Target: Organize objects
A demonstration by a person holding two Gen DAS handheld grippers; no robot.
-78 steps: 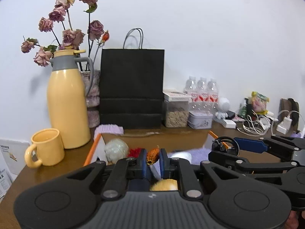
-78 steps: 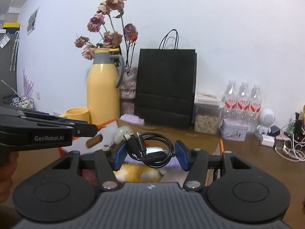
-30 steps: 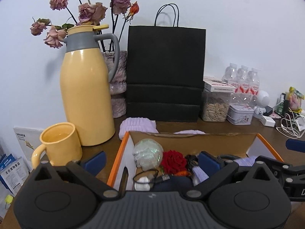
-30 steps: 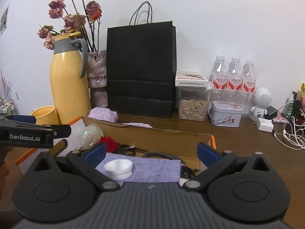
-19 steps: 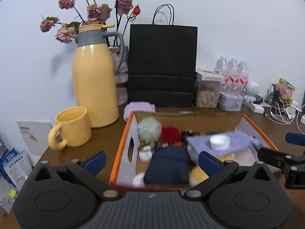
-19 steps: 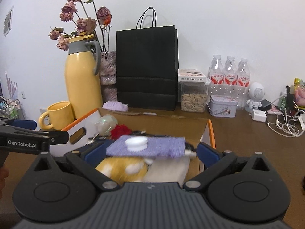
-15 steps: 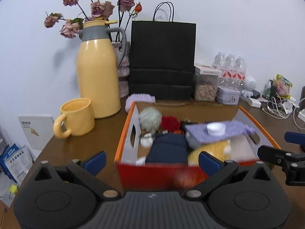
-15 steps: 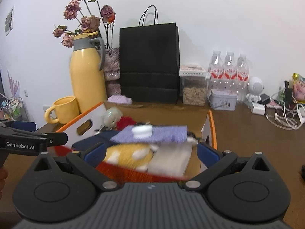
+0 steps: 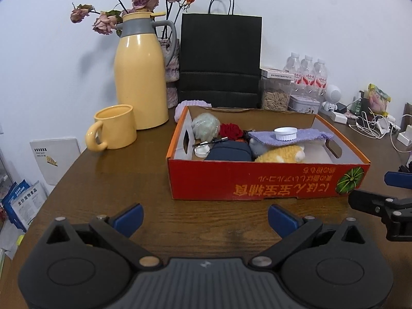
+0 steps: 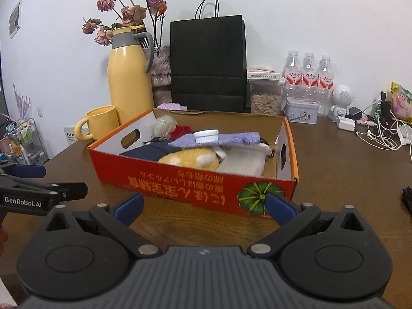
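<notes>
Red cardboard box [image 9: 267, 180] packed with soft items sits mid-worktop [image 9: 123, 170].
Its front shows upside-down yellow characters and a pumpkin picture; left tool [image 9: 204, 217], marked "GenRobot.AI", and right tool [image 10: 203, 207] gape, released, just before it.

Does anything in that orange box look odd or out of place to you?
Mostly the white cap: it sits loose on top of the purple cloth, which is draped over the other things in the orange box rather than lying flat. The box's printing also reads upside down from here. Nothing looks spilled or broken.
</notes>
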